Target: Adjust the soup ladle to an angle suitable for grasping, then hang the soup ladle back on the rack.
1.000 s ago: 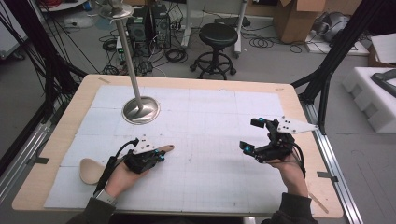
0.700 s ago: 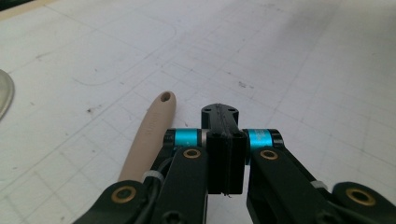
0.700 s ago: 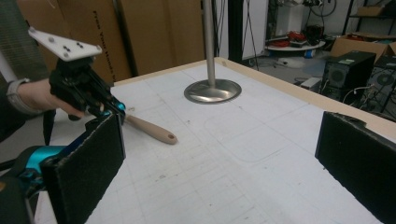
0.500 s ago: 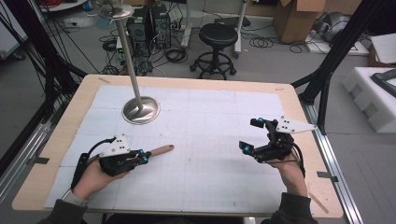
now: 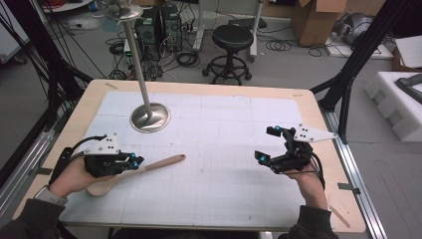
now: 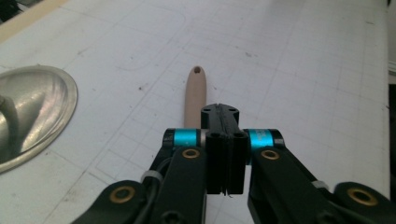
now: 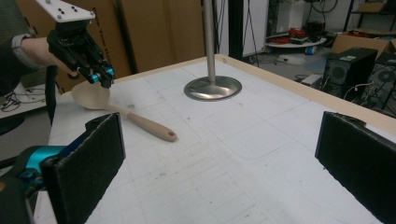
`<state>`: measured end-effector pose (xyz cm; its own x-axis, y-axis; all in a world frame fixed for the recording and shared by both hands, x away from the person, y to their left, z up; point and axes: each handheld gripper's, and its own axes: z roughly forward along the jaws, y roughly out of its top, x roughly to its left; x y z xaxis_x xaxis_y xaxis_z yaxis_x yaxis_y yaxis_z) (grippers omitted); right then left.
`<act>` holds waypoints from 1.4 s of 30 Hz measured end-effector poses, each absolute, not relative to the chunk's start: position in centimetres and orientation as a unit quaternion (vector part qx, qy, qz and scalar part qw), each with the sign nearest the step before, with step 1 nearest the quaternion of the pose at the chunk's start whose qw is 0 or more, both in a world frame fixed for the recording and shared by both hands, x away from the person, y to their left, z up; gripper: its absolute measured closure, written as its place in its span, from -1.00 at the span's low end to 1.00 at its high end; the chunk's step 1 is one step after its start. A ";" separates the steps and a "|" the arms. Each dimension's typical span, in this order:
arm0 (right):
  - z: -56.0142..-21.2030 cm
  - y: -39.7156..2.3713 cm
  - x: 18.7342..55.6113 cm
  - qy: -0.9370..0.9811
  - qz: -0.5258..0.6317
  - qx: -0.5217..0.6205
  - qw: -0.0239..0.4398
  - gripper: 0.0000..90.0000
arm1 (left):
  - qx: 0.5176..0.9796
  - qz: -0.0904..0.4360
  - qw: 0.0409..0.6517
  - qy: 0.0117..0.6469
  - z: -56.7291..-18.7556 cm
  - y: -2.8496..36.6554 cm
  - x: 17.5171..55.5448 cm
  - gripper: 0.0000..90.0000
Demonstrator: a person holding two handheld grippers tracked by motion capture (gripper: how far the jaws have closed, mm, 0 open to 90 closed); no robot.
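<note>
On the gridded table [image 5: 224, 119], the left gripper [image 5: 133, 160], jaws closed together and empty, hovers above a wooden spoon [image 5: 137, 173]; the right gripper [image 5: 268, 144] stands spread wide, well apart.

Spoon [image 5: 142, 172]: pale wood or wood-look, smooth, matt. Stand base [image 5: 150, 118]: polished metal, glossy, mirror-like in the left gripper view; its pole [image 5: 138, 59] duller brushed metal. Table [image 5: 204, 88]: light wood edge, matt. Mat [image 5: 224, 149]: white, paper-like or thin plastic, matt, faint grid, a few scuffs. Left gripper [image 6: 223, 122]: black matt plastic, shiny anodised cyan metal rollers, brass-look screws. Right gripper [image 7: 224, 163]: jaw pads black, rough, foam-like. Plate [image 5: 312, 134] on it: grey, flat, matt.
</note>
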<state>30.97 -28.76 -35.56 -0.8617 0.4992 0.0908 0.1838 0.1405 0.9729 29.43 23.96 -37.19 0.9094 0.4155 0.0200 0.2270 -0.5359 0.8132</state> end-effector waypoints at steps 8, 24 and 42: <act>-35.6 -28.7 31.0 0.745 0.613 0.229 0.128 -0.99 | 0.902 0.048 0.405 0.142 -36.9 25.0 30.7 -0.34; -35.8 -29.1 31.5 0.745 0.611 0.239 0.125 -0.99 | 0.937 0.019 0.309 0.163 -37.8 24.8 33.6 -0.66; -35.8 -29.1 31.5 0.744 0.611 0.237 0.126 -0.99 | 0.958 0.007 0.247 0.143 -38.9 22.9 33.9 -0.36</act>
<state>31.50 -29.14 -35.82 -0.8556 0.5074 0.1027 0.1992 0.1395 0.9700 33.93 22.92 -38.93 0.9588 0.2779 -0.0581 0.2714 -0.8369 0.4754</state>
